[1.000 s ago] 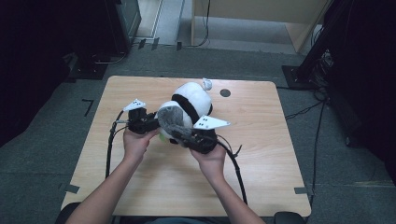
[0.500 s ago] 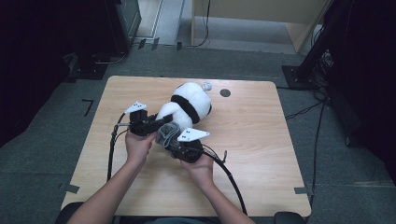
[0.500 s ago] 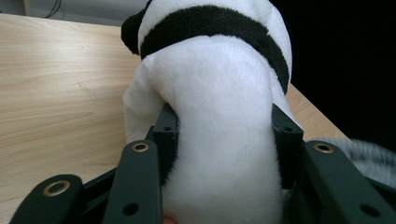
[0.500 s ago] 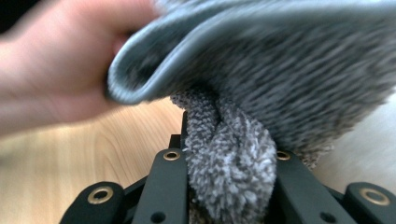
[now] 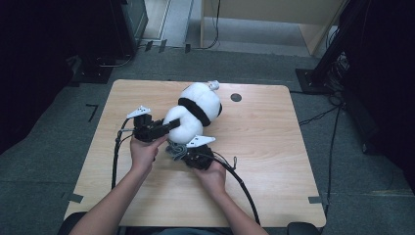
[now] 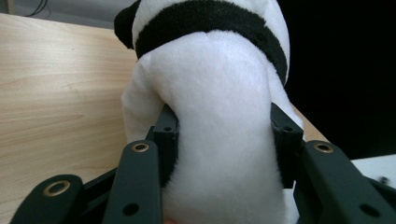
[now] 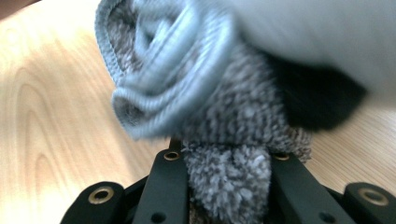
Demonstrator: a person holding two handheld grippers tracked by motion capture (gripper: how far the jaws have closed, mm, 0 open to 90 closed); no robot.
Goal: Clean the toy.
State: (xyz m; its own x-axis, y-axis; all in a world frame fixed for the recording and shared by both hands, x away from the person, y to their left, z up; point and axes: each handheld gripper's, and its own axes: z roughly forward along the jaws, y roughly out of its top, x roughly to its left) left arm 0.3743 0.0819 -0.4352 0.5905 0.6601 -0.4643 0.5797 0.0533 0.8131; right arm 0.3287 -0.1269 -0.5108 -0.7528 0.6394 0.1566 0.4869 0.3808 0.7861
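plush panda [image 5: 195, 110] clamped by left tool [image 5: 164, 128]; right tool [image 5: 180, 152] grips grey cloth [image 5: 175, 149].

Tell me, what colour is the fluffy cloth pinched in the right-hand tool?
Grey: the cloth is speckled grey terry with a paler ribbed hem. The right gripper view shows it best.

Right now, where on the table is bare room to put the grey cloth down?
The table is bare right of the panda plush, up to its right edge, and along the near edge. The left-middle is crowded: both hands, the left tool and the right tool holding the grey cloth.
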